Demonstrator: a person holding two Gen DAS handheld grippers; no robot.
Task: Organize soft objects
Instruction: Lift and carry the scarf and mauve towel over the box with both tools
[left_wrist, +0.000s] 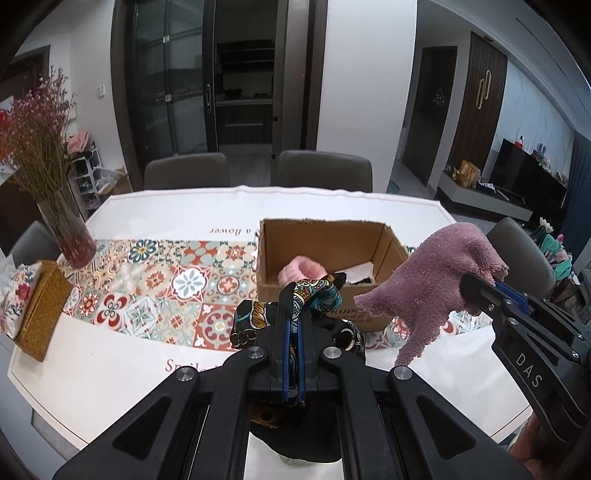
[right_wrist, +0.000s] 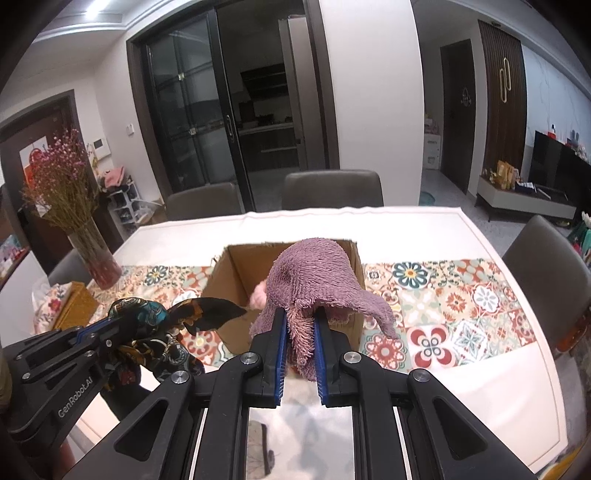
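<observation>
Left gripper (left_wrist: 294, 306): raised above the table (left_wrist: 110, 369), just short of the cardboard box (left_wrist: 266, 258), fingers pressed together on a patterned scarf (left_wrist: 314, 291); the scarf bunches at the tips and trails down toward the table.

Right gripper (right_wrist: 299, 317): held level before the box's near wall, fingers pinching a mauve towel (right_wrist: 314, 273); the towel humps upward, its corners drooping left and right.

Inside the box: a pink fluffy item (left_wrist: 295, 271).

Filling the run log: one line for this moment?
left tongs: shut on scarf | right tongs: shut on towel | both near box
</observation>
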